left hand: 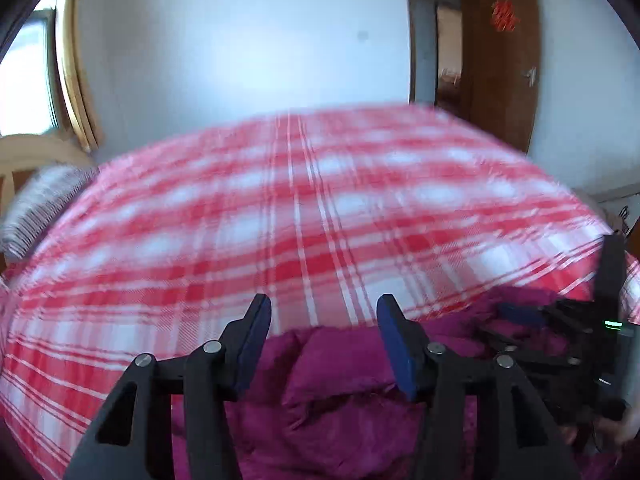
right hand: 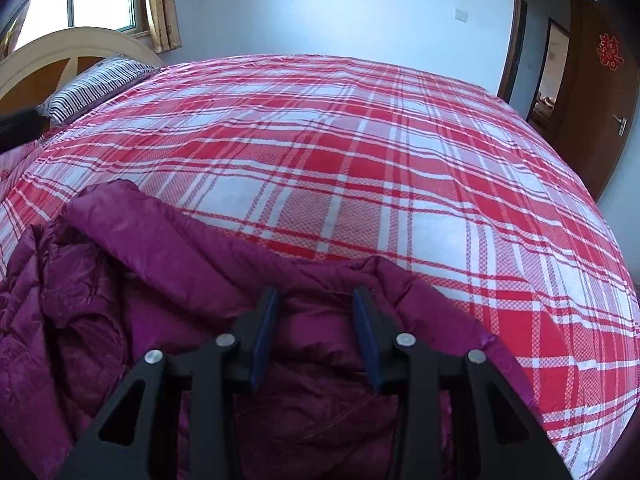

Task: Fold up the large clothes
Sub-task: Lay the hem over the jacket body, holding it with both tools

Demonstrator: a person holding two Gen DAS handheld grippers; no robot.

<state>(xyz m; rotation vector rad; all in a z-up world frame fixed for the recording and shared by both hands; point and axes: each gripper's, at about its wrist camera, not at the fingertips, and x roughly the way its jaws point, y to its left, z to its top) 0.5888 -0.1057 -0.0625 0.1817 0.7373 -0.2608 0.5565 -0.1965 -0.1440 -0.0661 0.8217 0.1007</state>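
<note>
Jacket: a purple padded jacket lies crumpled on the near edge of the bed, on the red-and-white checked sheet.
Long axis: judged to run across the near edge of the bed, side to side in the right wrist view; its far hem curves from upper left to lower right.
Right gripper: jaws partly open, over the jacket; fabric shows between the pads, but nothing looks pinched — no hold.
Left gripper: jaws about half open and empty, above the jacket's bunched edge, pointing out over the bare sheet.
Which is nearer: the right one sits lower and closer to the cloth; the left is blurred and looks clear of it.
Key relation: the jacket lies below and just ahead of both claws — the free hem is the nearest grab line.
</note>
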